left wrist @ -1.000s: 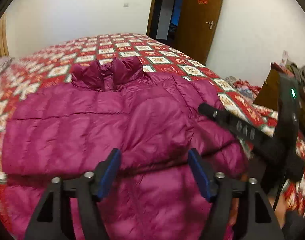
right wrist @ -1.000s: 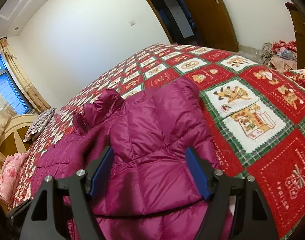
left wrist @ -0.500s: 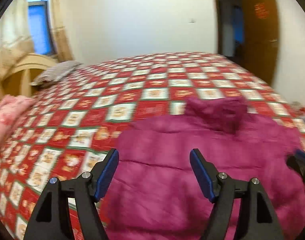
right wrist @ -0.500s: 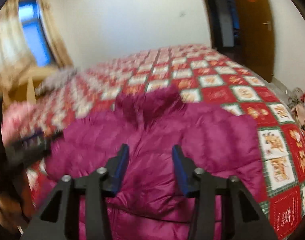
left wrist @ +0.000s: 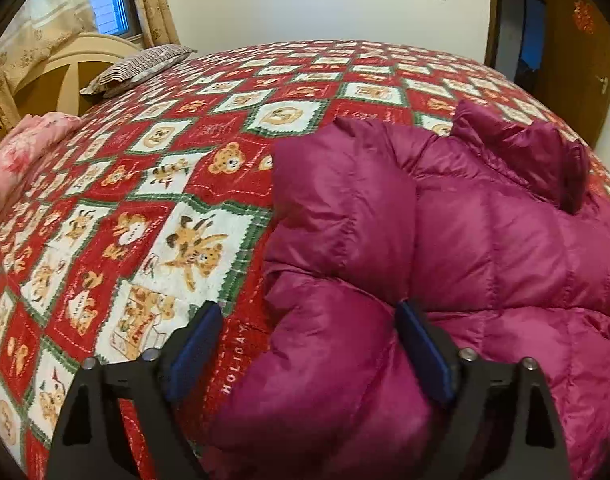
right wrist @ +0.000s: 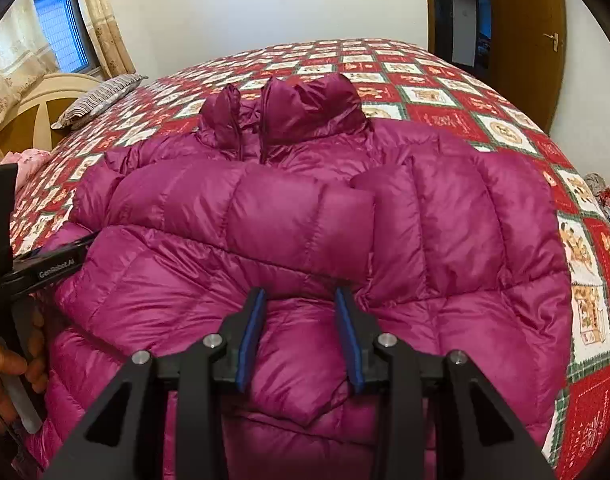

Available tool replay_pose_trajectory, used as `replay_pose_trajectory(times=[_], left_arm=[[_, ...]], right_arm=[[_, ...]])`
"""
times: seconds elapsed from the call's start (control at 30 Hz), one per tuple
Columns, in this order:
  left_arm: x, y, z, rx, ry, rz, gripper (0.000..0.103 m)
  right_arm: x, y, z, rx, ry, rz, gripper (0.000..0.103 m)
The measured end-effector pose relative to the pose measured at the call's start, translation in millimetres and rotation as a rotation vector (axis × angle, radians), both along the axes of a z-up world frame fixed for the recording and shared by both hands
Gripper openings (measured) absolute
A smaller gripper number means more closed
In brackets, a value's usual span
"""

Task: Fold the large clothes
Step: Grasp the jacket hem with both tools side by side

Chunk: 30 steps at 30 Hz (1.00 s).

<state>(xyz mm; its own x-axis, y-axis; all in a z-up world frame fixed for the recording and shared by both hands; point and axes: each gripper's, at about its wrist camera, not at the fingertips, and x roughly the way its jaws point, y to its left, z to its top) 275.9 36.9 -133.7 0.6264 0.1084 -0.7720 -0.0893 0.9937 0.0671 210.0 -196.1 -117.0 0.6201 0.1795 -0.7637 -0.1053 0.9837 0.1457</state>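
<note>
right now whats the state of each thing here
jacket: spread flat on the bed, both sleeves folded across the front, collar unzipped
left gripper: open, jaws just widened around the jacket's edge
right gripper: narrowed over a puff of jacket, grip unclear
door: open

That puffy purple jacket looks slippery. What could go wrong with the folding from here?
The sleeves folded across the jacket look puffy and may spring back open. The right gripper has a bulge of glossy fabric between its half-closed jaws; it could slip out. The left gripper, just opened wide, straddles the jacket's left edge and might snag the quilt underneath.
</note>
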Motion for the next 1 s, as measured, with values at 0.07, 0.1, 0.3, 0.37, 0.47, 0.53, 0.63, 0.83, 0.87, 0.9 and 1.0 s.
replay_pose_trajectory(times=[0.07,0.1,0.3,0.37,0.47,0.53,0.63,0.83,0.87,0.9,1.0], left_arm=[[-1,2,5,-0.018,0.009,-0.023,0.090],[-2,2,11,-0.028,0.025,-0.059,0.090],[-3,0,71,-0.071,-0.084,-0.145,0.090],[10,-4,85,-0.086,-0.090,-0.145,0.090],[42,-14,103,-0.116,-0.086,-0.150,0.090],[62,-21,108,-0.119,-0.075,-0.164,0.090],[82,-33,110,-0.125,-0.062,-0.188,0.090],[118,-59,98,-0.142,-0.004,-0.209,0.090],[123,-62,97,-0.144,0.009,-0.208,0.090],[126,-64,96,-0.147,0.015,-0.209,0.090],[130,-71,94,-0.161,0.015,-0.218,0.090]], right_arm=[[3,0,4,-0.004,0.025,0.004,0.040],[6,0,8,-0.004,0.040,0.009,0.042],[29,-9,71,0.023,-0.058,-0.021,0.073],[52,-12,85,0.062,-0.050,-0.054,0.073],[95,-9,89,0.090,0.007,-0.124,0.073],[125,-16,86,0.130,0.058,-0.179,0.075],[170,-19,75,0.192,0.135,-0.237,0.084],[217,-5,37,0.140,0.287,-0.255,0.085],[217,-2,29,0.140,0.314,-0.233,0.082],[214,-2,26,0.134,0.323,-0.215,0.077],[193,-8,33,0.091,0.298,-0.164,0.030]])
